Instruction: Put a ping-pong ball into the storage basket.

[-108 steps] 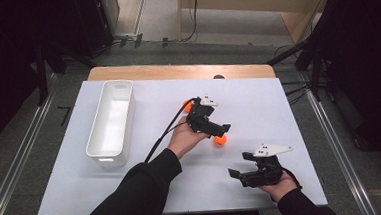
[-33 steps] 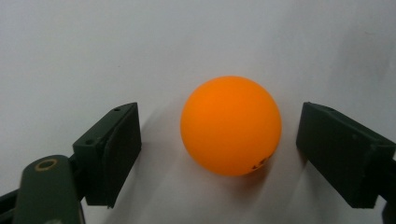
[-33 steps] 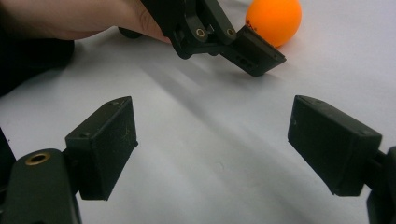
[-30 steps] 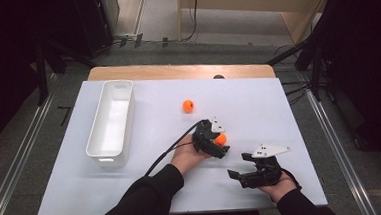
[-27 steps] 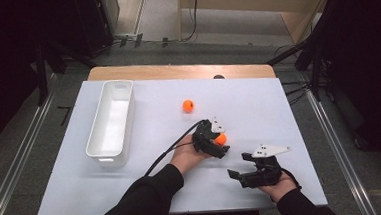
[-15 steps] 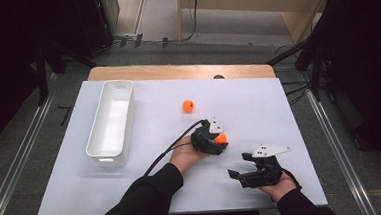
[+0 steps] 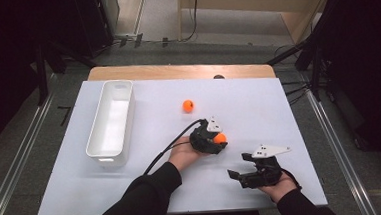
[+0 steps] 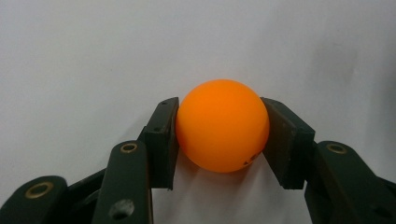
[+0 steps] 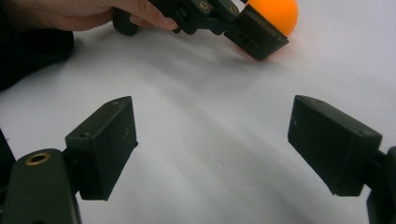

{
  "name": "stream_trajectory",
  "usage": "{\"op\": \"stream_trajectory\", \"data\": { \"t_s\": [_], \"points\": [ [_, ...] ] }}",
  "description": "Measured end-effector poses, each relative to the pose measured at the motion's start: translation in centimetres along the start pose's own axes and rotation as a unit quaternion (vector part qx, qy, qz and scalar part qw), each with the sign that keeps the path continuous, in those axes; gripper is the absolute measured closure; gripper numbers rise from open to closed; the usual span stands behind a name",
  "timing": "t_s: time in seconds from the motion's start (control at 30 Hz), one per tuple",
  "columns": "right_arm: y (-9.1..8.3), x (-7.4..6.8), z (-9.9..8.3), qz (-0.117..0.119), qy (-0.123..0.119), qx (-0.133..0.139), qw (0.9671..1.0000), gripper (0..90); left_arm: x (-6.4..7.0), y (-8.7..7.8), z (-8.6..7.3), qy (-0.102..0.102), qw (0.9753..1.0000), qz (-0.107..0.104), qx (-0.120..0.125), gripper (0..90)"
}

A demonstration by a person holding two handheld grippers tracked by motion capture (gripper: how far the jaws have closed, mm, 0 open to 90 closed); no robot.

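Left gripper (image 7: 219,140): jaws pinching an orange ball (image 8: 222,125) at mid-table, right of centre. Right gripper (image 7: 237,176): jaws spread wide, holding nothing, low near the table's front edge. Second orange ball (image 7: 188,106): loose, farther back, bare white table (image 7: 258,103) all around. White tray (image 7: 110,122): along the left side, well apart.

Two orange balls (image 7: 220,138) (image 7: 188,106), a white tray (image 7: 110,123), black jaws, pale white table sheet (image 7: 258,108)
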State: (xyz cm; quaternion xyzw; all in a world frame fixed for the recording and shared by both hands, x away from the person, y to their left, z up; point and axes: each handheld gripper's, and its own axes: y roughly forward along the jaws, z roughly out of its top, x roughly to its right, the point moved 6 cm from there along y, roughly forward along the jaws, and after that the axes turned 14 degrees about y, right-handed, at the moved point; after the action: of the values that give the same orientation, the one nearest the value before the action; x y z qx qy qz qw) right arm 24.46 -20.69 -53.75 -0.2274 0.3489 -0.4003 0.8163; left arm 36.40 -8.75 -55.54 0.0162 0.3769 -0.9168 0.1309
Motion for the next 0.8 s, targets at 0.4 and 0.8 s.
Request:
{"op": "stream_trajectory", "data": {
  "t_s": [0.4,0.8],
  "points": [
    [0.0,0.5,0.1,-0.003,0.008,0.003,1.0,14.1,-0.6,-2.9,0.6,-0.015,0.9995,-0.028,-0.003,50.9],
    [0.1,0.2,0.6,-0.008,0.007,0.018,0.9998,14.1,-0.2,-4.8,0.4,-0.053,0.9975,-0.045,-0.017,50.9]
  ]
}}
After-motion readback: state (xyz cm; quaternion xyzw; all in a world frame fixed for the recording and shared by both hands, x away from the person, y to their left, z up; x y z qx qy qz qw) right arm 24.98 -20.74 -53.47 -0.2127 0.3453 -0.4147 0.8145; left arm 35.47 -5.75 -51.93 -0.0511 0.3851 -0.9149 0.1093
